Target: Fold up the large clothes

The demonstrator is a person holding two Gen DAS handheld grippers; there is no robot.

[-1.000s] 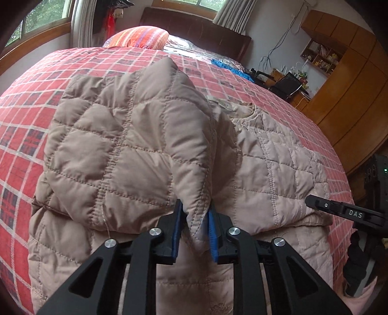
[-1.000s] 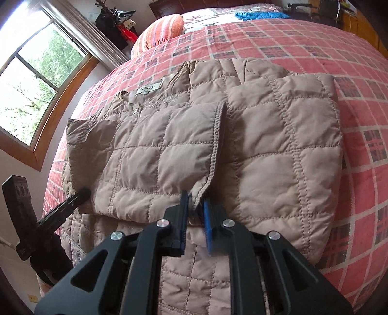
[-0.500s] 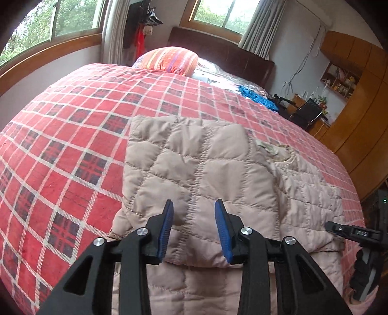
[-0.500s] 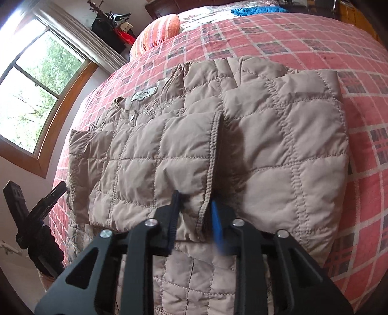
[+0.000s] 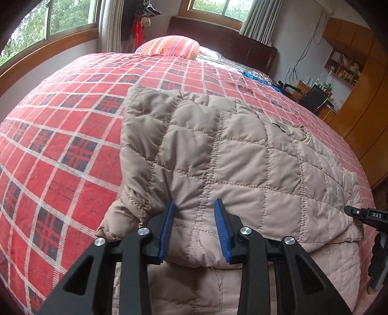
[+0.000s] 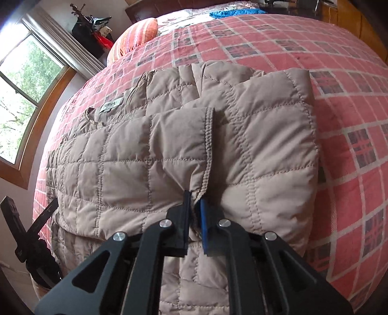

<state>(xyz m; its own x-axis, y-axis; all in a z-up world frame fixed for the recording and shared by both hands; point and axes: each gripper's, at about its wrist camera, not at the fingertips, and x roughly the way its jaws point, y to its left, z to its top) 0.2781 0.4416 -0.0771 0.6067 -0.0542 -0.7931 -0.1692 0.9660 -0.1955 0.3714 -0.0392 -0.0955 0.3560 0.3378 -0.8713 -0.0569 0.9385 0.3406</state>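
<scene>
we see left gripper spread, straddling jacket near fold edge | right gripper pinching sleeve cuff | jacket runs ahead of both

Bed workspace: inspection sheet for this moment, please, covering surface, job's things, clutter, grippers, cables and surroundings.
Surface: red plaid bedspread, flat.
Job's things: beige quilted jacket, sleeves folded in over the body, collar label showing.
Clutter: striped pillow and blue cloth near the headboard, apart from the jacket.
Grippers: left gripper open, straddling a sleeve fold; right gripper narrowly parted around the sleeve cuff, grip uncertain.
Cables: wires hanging on the far wall.
Surroundings: windows, curtains, wooden wardrobe.
</scene>
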